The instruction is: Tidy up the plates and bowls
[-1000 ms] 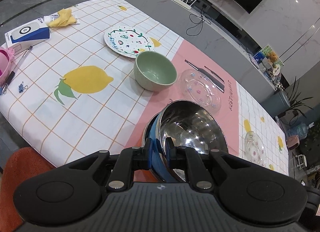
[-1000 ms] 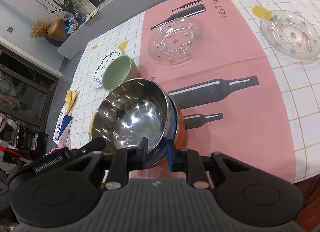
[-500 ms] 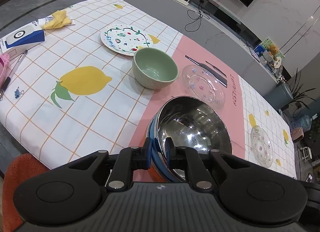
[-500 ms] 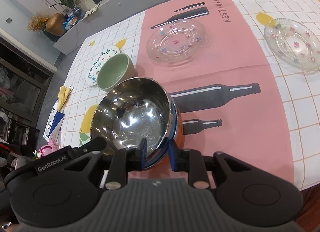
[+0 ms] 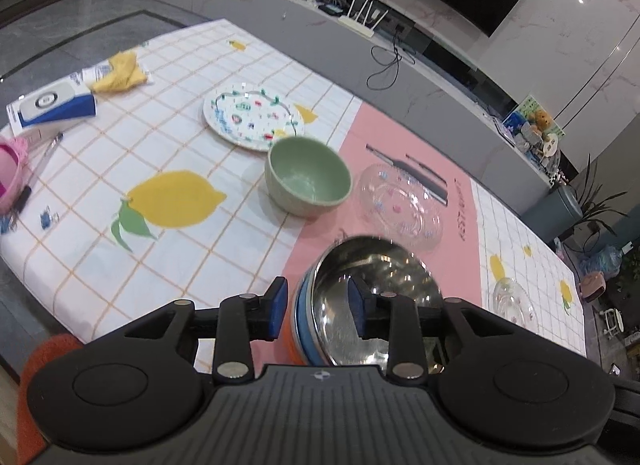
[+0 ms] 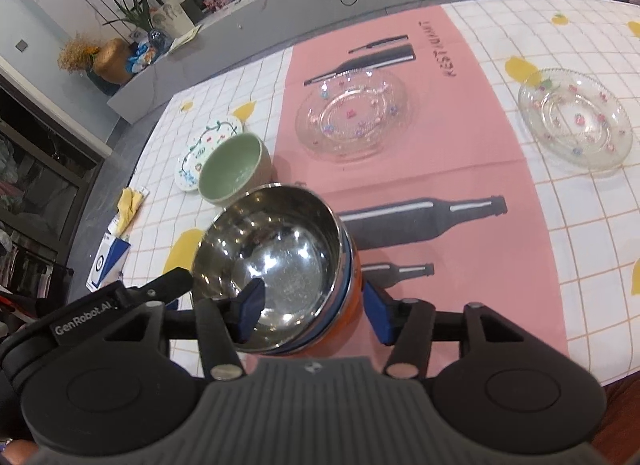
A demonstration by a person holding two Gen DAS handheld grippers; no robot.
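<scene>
- A steel bowl [image 6: 276, 265] sits nested inside a blue bowl [image 5: 304, 317] and an orange bowl [image 6: 354, 305], stacked on the pink strip of the tabletop [image 5: 180, 153], at its near edge. The nesting reads as the sorting under way: bowls gathered into one pile.
- The left gripper [image 5: 318, 309] straddles the stack's rim, one blue pad inside the steel bowl, the other outside. Its jaws have just been opening; the pads stand off the rim, so the grip is released.
- The right gripper [image 6: 314, 315] straddles the opposite side of the same rim. Its jaws have also just been opening, wider than the left's; the rim lies between them untouched.
- Both letting go together suggests the stack has been set down here.
- Not yet gathered: a green bowl [image 5: 308, 181] just beyond the stack, a painted plate [image 5: 252, 121] behind it, a glass plate [image 6: 354, 117] on the pink strip, and a second glass plate [image 6: 576, 121] well apart to the right.
</scene>
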